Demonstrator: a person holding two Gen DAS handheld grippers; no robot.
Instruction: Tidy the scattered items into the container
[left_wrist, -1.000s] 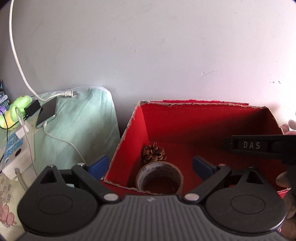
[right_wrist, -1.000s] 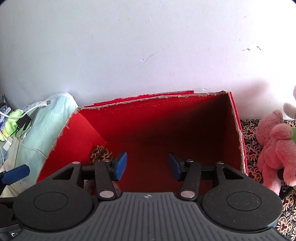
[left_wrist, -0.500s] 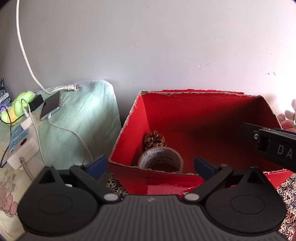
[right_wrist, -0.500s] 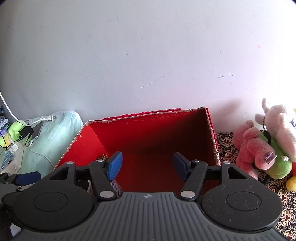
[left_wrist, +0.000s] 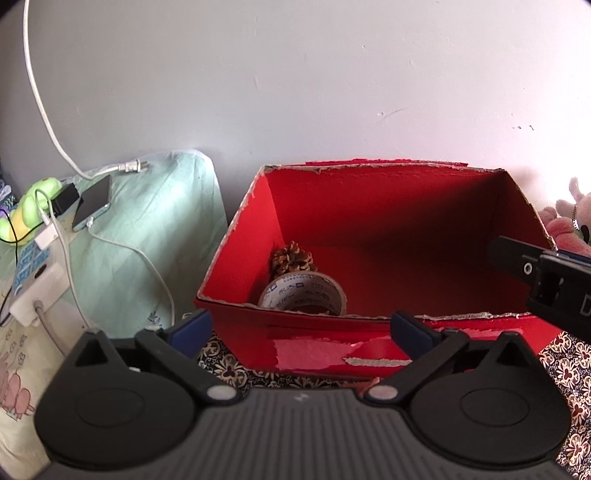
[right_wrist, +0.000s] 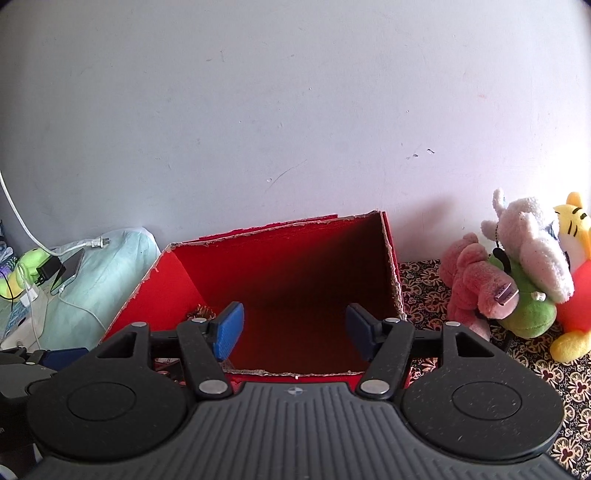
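An open red cardboard box (left_wrist: 236, 243) stands against the wall; it also shows in the right wrist view (right_wrist: 391, 266). Inside at its left lie a pine cone (left_wrist: 293, 258) and a roll of tape (left_wrist: 303, 295). The pine cone peeks out in the right wrist view (right_wrist: 201, 313). My left gripper (left_wrist: 301, 332) is open and empty, in front of the box's near wall. My right gripper (right_wrist: 293, 328) is open and empty, above the box's near rim. Its body shows at the right in the left wrist view (left_wrist: 546, 273).
Left of the box lies a pale green pillow (left_wrist: 155, 229) with a phone (left_wrist: 92, 206), white cables (left_wrist: 122, 247) and a green toy (left_wrist: 29, 210). Plush toys (right_wrist: 517, 273) sit right of the box on a patterned cloth (right_wrist: 424, 291).
Both grippers have pulled back and up from inside the box. The box looks smaller and its near outer wall now shows. Both stayed open and empty.
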